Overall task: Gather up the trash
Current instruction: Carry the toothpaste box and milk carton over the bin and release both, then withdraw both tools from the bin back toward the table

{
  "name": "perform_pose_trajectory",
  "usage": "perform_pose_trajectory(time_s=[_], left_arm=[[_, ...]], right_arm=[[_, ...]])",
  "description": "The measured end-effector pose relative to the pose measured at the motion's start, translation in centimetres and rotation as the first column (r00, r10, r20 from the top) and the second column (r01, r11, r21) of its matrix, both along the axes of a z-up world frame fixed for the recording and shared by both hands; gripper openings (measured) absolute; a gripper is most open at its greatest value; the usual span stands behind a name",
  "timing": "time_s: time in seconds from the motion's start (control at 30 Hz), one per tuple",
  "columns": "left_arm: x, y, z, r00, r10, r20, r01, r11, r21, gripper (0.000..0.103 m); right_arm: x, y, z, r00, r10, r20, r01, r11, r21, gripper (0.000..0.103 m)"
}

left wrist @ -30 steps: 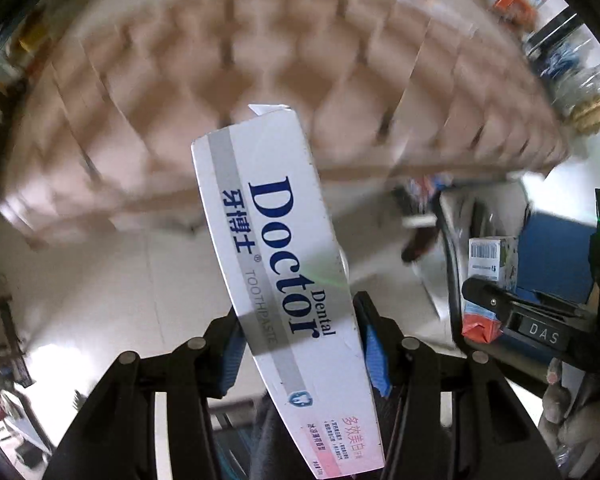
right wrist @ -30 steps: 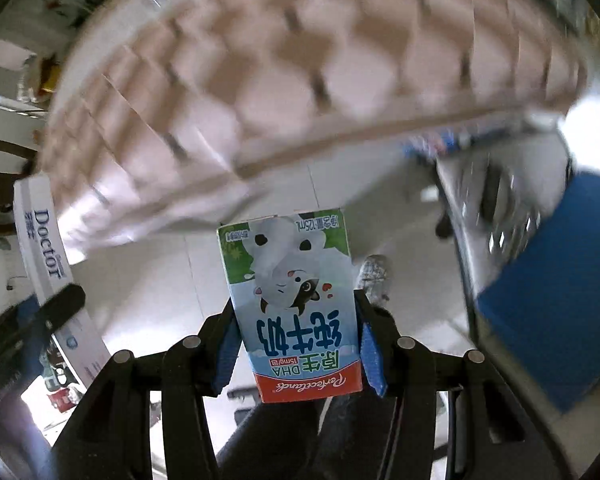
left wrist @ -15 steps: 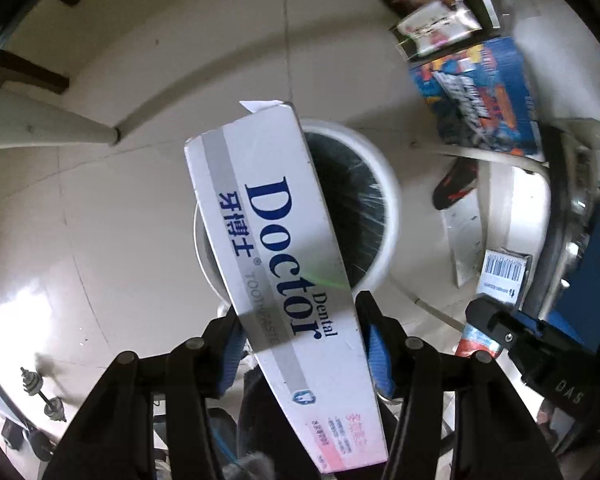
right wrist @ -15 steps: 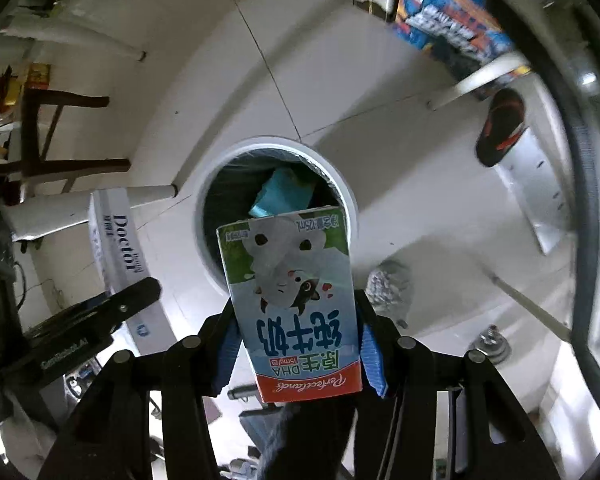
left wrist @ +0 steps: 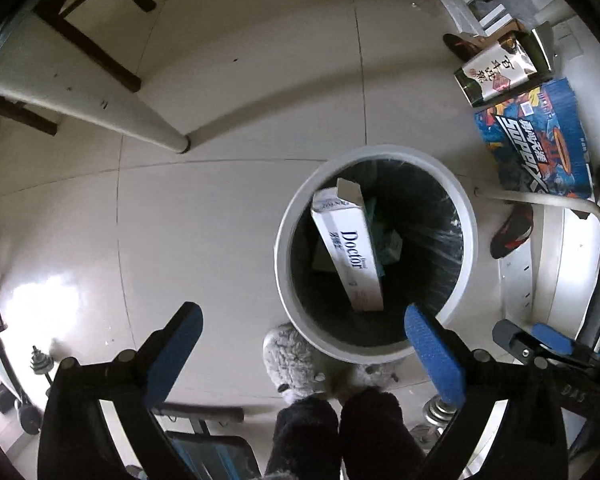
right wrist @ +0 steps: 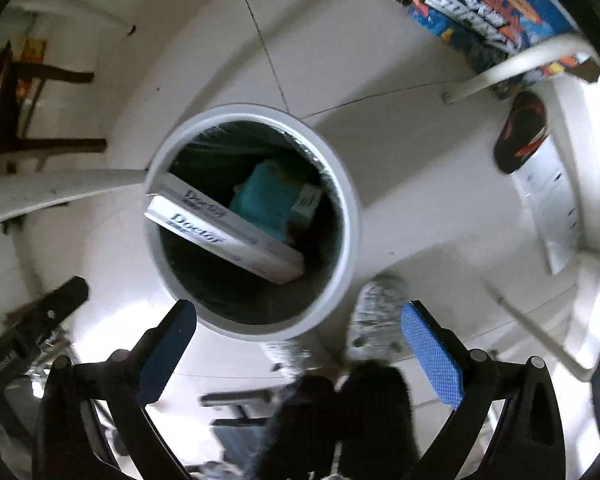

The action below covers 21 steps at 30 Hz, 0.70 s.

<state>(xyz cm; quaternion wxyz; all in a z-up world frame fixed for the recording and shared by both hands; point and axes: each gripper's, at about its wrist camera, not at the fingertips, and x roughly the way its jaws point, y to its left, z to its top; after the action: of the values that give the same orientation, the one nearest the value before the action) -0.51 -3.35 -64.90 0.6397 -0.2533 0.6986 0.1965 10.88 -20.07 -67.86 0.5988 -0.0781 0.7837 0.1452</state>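
A round white trash bin point(left wrist: 466, 216) with a black liner stands on the tiled floor; it also shows in the right wrist view point(right wrist: 350, 200). A white "Doctor" toothpaste box point(left wrist: 350, 256) leans inside it, seen too in the right wrist view point(right wrist: 220, 232). A teal carton point(right wrist: 266, 200) lies deeper in the bin. My left gripper point(left wrist: 300, 344) is open and empty above the bin's near rim. My right gripper point(right wrist: 298, 344) is open and empty above the bin's near edge. The milk carton cannot be made out for sure.
A blue printed box point(left wrist: 536, 140) and a green-white bag point(left wrist: 496, 72) lie on the floor at the far right. A dark shoe point(left wrist: 512, 232) sits by a white table leg point(left wrist: 536, 200). A chair point(left wrist: 80, 64) stands at the left. Fluffy slippers point(left wrist: 296, 364) are below the grippers.
Both grippers have opened. The toothpaste box has dropped from the left gripper into the bin, and the milk carton has left the right gripper. Both views now look straight down at the bin.
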Motion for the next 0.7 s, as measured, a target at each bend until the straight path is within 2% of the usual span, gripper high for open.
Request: perform_pose_trajectory(time_s=[0.17,0.27,0.43,0.7], left_arm=[[0.0,-1.4,1.2,1.0,-0.014,-0.021,0.015,0.999,0.045,0.103],[-0.1,-1.7,2.5,0.999,-0.023,-0.024,0.024,0.998,0.057,0.103],[-0.2,-2.1,5.2,0.999,-0.035,-0.024,0.037,0.996,0.087,0.103],[-1.3,-2.4,10.3,1.0,-0.01,-0.021,0.012,0.994,0.111,0.103]], right_arm=[[-0.6,0.2,1.4,0.991,0.104,0.078,-0.097,0.991,-0.097,0.103],[-0.7,0.5,3.0,0.985,0.133,0.109,-0.119,0.985,-0.128,0.103],[-0.8,0.2,5.3,0.981,0.157,0.116,-0.141,0.981,-0.136,0.103],[-0.9,0.8,10.7,0.971,0.193,0.139,-0.174,0.975,-0.139,0.103]])
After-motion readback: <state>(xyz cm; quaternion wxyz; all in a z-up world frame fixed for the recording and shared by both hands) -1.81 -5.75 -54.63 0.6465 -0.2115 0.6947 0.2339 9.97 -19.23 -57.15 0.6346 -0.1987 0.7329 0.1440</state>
